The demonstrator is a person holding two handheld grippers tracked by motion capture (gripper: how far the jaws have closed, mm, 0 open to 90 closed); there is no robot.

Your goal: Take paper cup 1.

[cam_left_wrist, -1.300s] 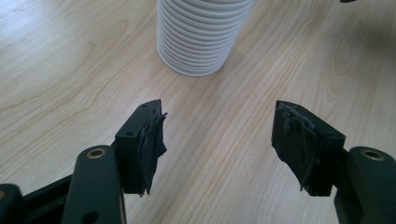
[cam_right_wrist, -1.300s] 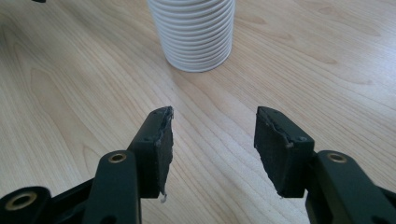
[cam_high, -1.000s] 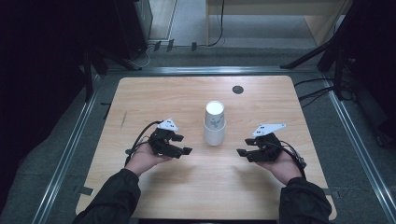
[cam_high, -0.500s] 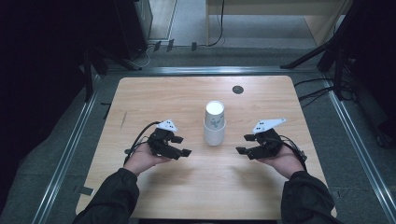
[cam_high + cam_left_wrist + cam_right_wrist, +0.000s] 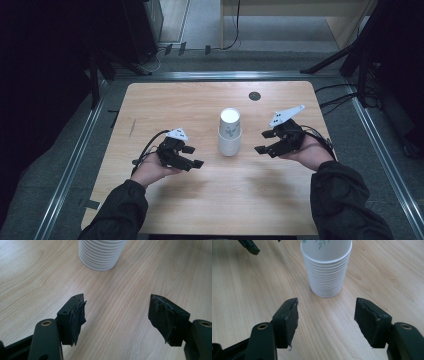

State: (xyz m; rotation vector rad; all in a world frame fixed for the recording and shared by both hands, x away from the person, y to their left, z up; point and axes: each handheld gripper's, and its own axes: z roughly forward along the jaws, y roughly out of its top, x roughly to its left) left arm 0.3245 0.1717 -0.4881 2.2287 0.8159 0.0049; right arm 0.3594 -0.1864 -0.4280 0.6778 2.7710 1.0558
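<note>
From the high view, a stack of white paper cups (image 5: pixel 229 132) stands upright near the middle of the wooden desk (image 5: pixel 165 102), between the two grippers and touching neither. The left gripper (image 5: pixel 192 156) sits in the person's left hand (image 5: pixel 150 171), its fingers spread and aimed toward the stack, which lies ahead of them and a little to one side. The right gripper (image 5: pixel 263 142) is held in the right hand (image 5: pixel 309 152), a grey three-cornered plate on top, its fingers also spread and pointing at the stack from the other side. A small dark round disc (image 5: pixel 254 96) is set in the desk beyond the cups.

In the left gripper view, the two black fingers (image 5: pixel 72 318) stand wide apart with bare desk between them. The ribbed base of the cup stack (image 5: pixel 101 253) rests on the desk ahead of them, nearer the left-hand finger, well clear of both.

In the right gripper view, the fingers (image 5: pixel 287 321) are likewise spread and hold nothing. The cup stack (image 5: pixel 327 267) stands ahead, nearly centred between them, a green leaf print on the top cup. A tip of the other gripper (image 5: pixel 249 246) shows at the upper left.
</note>
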